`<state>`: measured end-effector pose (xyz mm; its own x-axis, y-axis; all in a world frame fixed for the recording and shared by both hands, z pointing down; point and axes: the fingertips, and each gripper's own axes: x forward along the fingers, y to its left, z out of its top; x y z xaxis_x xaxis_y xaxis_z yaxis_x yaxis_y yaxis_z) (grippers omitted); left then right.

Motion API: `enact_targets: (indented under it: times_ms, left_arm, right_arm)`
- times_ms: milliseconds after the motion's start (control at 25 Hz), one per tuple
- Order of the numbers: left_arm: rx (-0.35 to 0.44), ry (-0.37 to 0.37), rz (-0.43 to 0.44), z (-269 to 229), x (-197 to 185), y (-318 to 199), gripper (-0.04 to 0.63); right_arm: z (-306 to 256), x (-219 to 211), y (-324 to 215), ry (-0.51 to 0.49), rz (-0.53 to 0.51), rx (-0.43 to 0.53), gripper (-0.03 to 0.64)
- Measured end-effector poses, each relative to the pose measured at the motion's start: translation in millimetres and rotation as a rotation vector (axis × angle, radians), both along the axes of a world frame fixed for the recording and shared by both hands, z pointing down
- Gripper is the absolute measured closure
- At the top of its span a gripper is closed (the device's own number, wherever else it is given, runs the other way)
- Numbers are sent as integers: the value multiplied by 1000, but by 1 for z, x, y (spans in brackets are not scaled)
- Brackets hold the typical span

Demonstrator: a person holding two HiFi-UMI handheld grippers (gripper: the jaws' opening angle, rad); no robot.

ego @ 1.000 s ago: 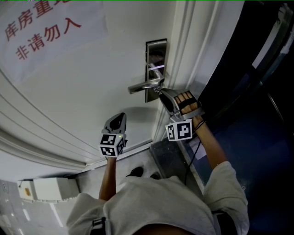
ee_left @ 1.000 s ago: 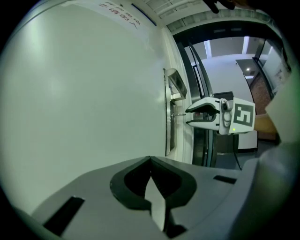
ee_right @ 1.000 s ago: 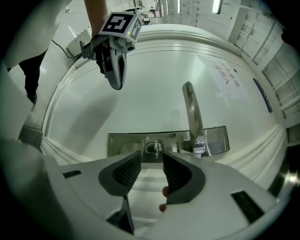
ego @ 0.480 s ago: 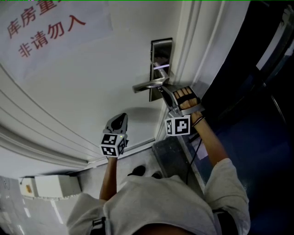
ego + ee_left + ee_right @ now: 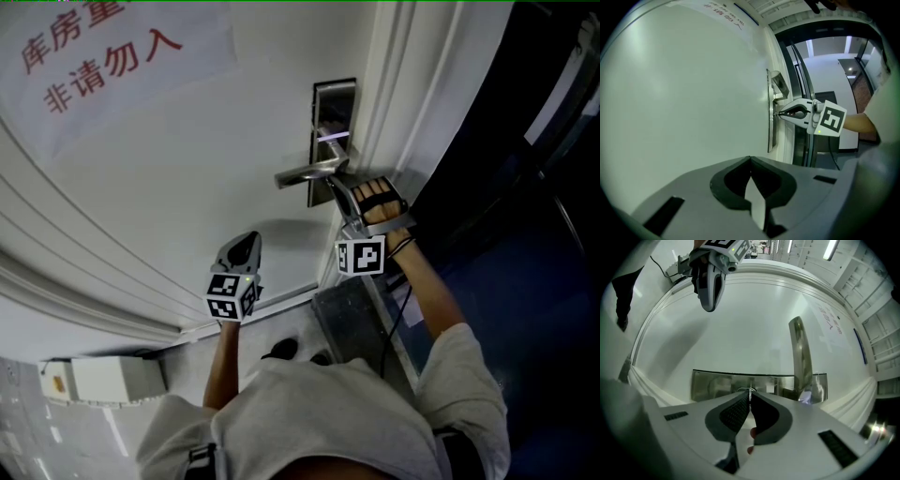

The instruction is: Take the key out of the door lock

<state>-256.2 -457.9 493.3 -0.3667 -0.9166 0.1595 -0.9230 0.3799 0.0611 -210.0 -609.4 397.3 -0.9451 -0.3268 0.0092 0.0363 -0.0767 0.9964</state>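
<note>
The right gripper's (image 5: 750,398) jaws are closing on the key (image 5: 750,391), a thin metal sliver pinched between their tips. It stands out of the lock plate (image 5: 712,386) toward the plate's lower end, below the lever handle (image 5: 801,350). The key is likely light, stiff and slick, so it is best pinched on its flat faces and drawn straight out, or it may bind. The left gripper's (image 5: 750,160) jaws are pressed together on nothing, well apart from the lock, near the door (image 5: 684,103).
</note>
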Motion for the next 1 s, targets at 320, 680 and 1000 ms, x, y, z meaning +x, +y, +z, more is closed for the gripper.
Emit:
enact_targets:
  times_ms: [320,680,1000]
  left_arm:
    - [0,-7,20,-1,6,-6,577]
    - [-3,-15,47,-3,13,-14,577]
    - [2,-26,78,-6,23,-28,577]
  right_arm:
    - [0,1,0,1,22,-10,586]
    - [0,20,7,-19,9,-25,586]
    - [-2,40,13,-53,-8,-86,586]
